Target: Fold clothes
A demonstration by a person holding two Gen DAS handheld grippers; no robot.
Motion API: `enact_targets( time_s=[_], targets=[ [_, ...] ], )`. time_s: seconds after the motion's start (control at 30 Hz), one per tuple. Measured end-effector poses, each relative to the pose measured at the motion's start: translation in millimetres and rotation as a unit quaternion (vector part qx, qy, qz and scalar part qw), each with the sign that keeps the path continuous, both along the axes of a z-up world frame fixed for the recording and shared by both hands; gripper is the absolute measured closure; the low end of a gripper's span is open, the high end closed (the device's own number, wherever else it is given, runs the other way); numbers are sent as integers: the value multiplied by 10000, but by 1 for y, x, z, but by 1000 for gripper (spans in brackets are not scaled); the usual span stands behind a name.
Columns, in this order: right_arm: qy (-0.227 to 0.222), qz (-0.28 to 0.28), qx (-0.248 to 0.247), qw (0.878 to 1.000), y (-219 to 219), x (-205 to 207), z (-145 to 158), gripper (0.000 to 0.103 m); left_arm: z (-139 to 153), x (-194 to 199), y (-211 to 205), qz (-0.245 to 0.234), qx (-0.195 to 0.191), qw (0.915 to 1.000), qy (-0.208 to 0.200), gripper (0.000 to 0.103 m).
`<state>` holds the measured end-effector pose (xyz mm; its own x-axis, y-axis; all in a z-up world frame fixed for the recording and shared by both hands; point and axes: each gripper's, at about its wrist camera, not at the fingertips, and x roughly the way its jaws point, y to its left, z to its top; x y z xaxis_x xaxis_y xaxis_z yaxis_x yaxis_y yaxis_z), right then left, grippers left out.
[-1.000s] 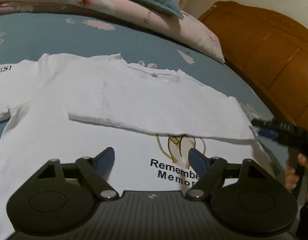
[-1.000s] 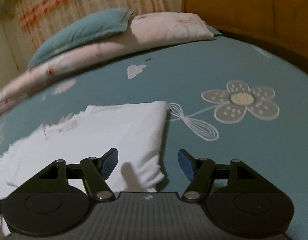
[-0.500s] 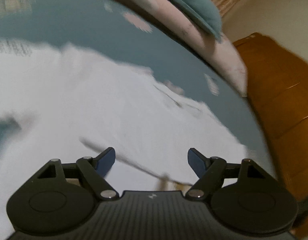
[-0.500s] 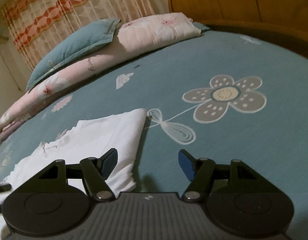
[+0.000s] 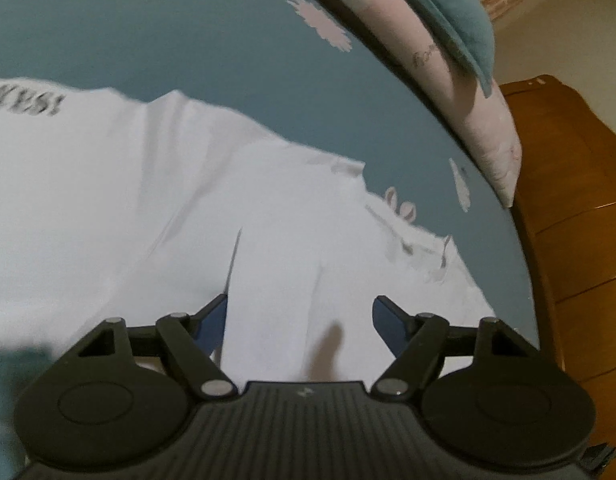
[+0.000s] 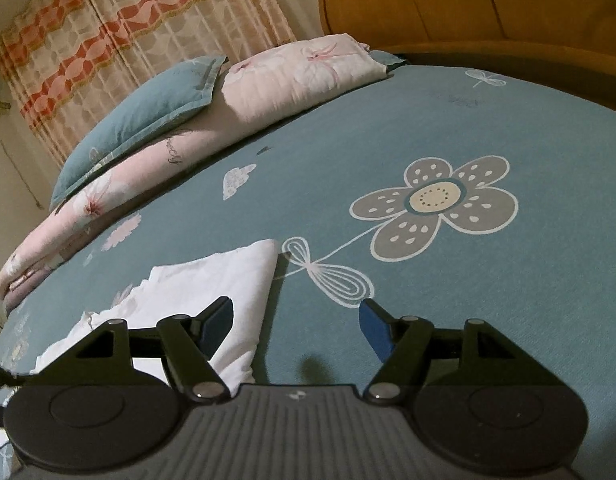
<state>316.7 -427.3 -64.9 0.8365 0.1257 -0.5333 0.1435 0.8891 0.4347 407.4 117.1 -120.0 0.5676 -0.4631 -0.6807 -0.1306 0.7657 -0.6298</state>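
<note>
white t-shirt (image 5: 187, 184) blurred, cut off left, left gripper (image 5: 299, 320) closing, empty, right gripper (image 6: 295, 326) wide, empty

Open bedsheet (image 6: 488, 280) ahead, rolled quilt (image 6: 187, 152) blocking far edge

T-shirt (image 5: 187, 200) lies on the bed (image 5: 187, 40), pillows (image 6: 139, 120) behind.
</note>
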Motion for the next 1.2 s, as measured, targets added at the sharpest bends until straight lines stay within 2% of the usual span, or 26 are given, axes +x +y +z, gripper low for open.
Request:
enact_targets(
  time_s=[0.2, 0.27, 0.33, 0.37, 0.43, 0.53, 0.7, 0.8, 0.87, 0.97, 1.1, 1.17, 1.2],
  targets=[
    [42, 88, -58, 9999, 5, 3, -2, 29, 2, 21, 0, -588, 198, 9980, -98, 28],
    [35, 120, -71, 9999, 6, 3, -2, 29, 3, 17, -4, -703, 379, 9966, -195, 34],
    [39, 135, -68, 9999, 6, 2, -2, 29, 9, 10, -11, -736, 876, 9931, -251, 64],
    [49, 133, -67, 9999, 6, 3, -2, 29, 11, 7, -14, -715, 1095, 9911, -251, 71],
    [53, 134, -56, 9999, 6, 3, -2, 29, 17, 2, -18, -666, 1495, 9862, -261, 95],
    [62, 152, -88, 9998, 6, 3, -2, 29, 28, -4, -21, -536, 1734, 9826, -387, 102],
    [102, 208, -125, 9997, 6, 3, -2, 29, 55, -14, -19, -417, 1764, 9807, -738, 103],
    [148, 254, -249, 9993, 6, 3, -2, 29, 60, -20, -19, -330, 1969, 9765, -809, 103],
    [183, 302, -387, 9986, 7, 3, -1, 29, 58, -24, -15, -231, 2088, 9744, -797, 103],
    [205, 426, -578, 9972, 10, 2, -2, 29, 46, -28, -7, -212, 2050, 9765, -634, 103],
    [207, 476, -537, 9972, 10, 2, -4, 29, 45, -29, -4, -301, 1958, 9781, -634, 102],
    [205, 448, -480, 9976, 9, 2, -4, 29, 52, -25, -3, -320, 1783, 9809, -714, 94],
    [206, 441, -465, 9977, 8, 2, -5, 29, 53, -21, -4, -313, 1714, 9820, -724, 84]
  ],
)
